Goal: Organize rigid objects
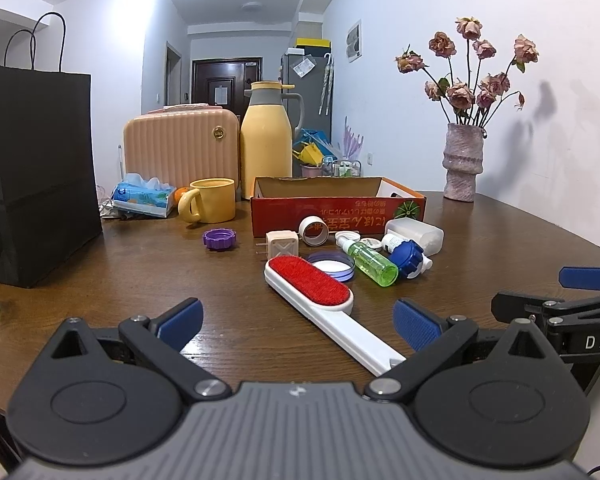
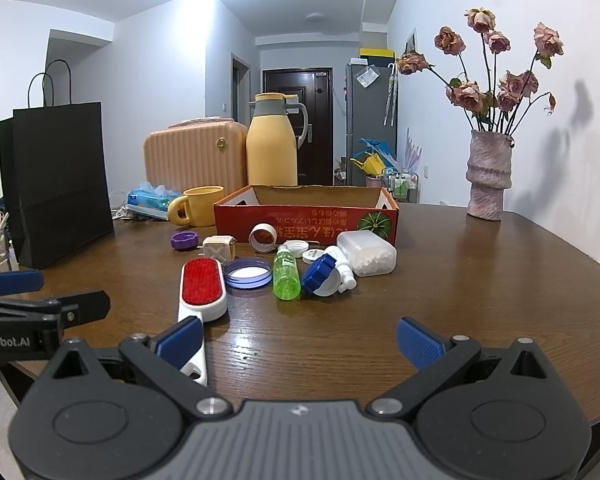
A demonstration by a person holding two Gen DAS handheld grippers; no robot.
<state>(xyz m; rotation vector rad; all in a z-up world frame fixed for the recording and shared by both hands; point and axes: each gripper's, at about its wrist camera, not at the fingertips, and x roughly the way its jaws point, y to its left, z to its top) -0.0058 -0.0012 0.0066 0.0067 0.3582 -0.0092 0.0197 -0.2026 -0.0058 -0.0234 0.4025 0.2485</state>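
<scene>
A scatter of small hard things lies on the dark wooden table (image 1: 148,272) just in front of an open red cardboard box (image 1: 336,210): a white lint brush (image 1: 316,300) with a red pad, its handle running back toward the near edge; a clear blue-rimmed lid (image 1: 332,266) touching the brush head; a green spray bottle (image 1: 370,258) on its side; a blue cap (image 1: 408,258); a white plastic container (image 1: 416,234); a beige plug adapter (image 1: 282,245); a white tape ring (image 1: 314,231) right against the box wall; and a purple cap (image 1: 219,238) off by itself to the left. The box looks empty from here. Behind it stand a yellow mug (image 1: 210,205), a yellow thermos jug (image 1: 266,140), a peach ribbed case (image 1: 180,150) and a tissue pack (image 1: 144,198); a tall black paper bag (image 1: 40,176) crowds the left edge, and a rough pink vase (image 1: 462,160) of dried roses sits by the white wall on the right. A hallway with a dark door runs away behind. The left gripper (image 1: 298,322) hangs low over the near edge with its blue pads spread wide, the brush handle lying between them, untouched. The right gripper (image 2: 300,340) is just beside it, pads equally wide apart over bare wood, the brush handle passing under its left finger (image 2: 180,340).
</scene>
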